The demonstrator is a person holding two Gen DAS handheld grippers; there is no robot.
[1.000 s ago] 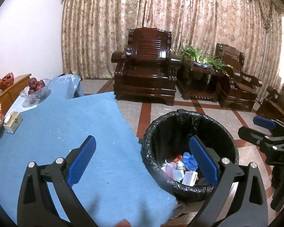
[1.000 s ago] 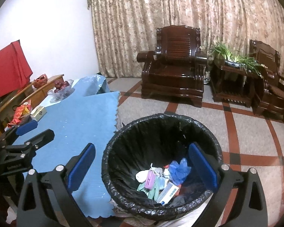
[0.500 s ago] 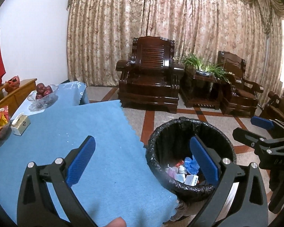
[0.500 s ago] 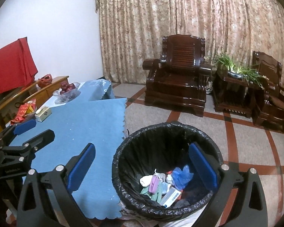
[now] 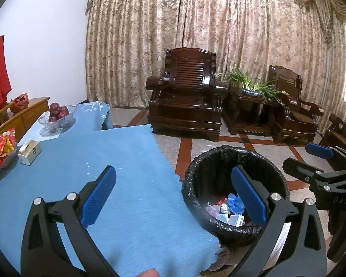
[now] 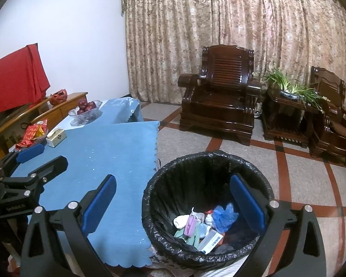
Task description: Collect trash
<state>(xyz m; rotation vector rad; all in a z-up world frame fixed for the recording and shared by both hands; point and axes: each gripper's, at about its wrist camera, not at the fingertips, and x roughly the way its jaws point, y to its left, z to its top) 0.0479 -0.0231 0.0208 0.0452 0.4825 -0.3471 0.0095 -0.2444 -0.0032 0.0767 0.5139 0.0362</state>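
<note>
Left gripper (image 5: 173,194): jaws wide apart, nothing between the blue pads, held above the blue tablecloth (image 5: 117,184) near its scalloped edge. Right gripper (image 6: 173,196): jaws equally wide, empty, held above the bin. Black-lined trash bin (image 6: 163,177) on the floor just beside the table edge. Trash (image 6: 203,224) at the bottom of the bin: blue plastic bag, white box, pale wrappers, a pink piece. On the far end of the cloth: tissue box (image 5: 30,153), glass bowl of red fruit (image 5: 57,115), red packets (image 5: 0,145). Dark wooden armchair (image 5: 186,92) and potted plant (image 5: 251,84) before patterned curtains.
</note>
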